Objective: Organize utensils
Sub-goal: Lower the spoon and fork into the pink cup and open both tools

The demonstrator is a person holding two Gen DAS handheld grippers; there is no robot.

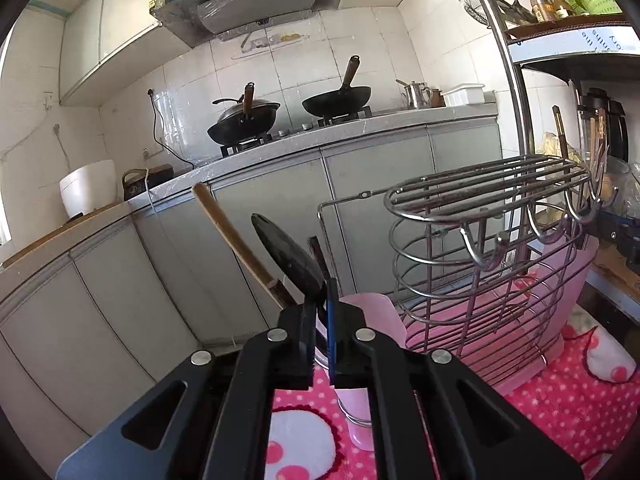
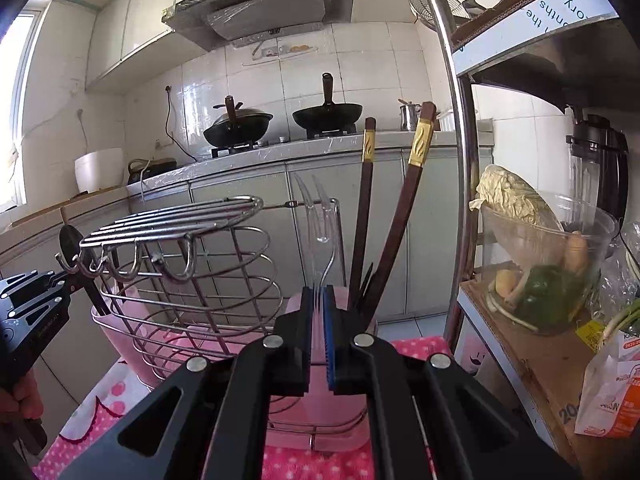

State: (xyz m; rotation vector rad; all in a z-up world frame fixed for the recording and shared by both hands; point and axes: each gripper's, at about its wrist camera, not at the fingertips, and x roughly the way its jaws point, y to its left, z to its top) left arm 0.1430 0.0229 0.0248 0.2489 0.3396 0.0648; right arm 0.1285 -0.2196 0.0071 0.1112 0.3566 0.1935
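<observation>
Left wrist view: the left gripper (image 1: 323, 300) is pinched on a black spoon (image 1: 286, 256) just left of the wire rack (image 1: 480, 264). The spoon's lower end sits at the pink cup (image 1: 370, 308); a stick (image 1: 236, 240) stands beside it.

Right wrist view: the right gripper (image 2: 319, 300) is pinched on clear forks (image 2: 318, 216), right of the rack, above another pink cup (image 2: 316, 360) already holding chopsticks (image 2: 400, 220). Both loads seem unreleased.

A pink cloth (image 1: 580, 412) with white dots and white-and-red shapes is showing under a silver wire rack (image 1: 480, 240). Dark brown chopsticks (image 2: 404, 208) are wearing gold bands with a flame pattern. A black spoon (image 1: 288, 256) and a clear plastic fork (image 2: 320, 220) are sitting between black-and-blue pads (image 2: 329, 328).
</observation>
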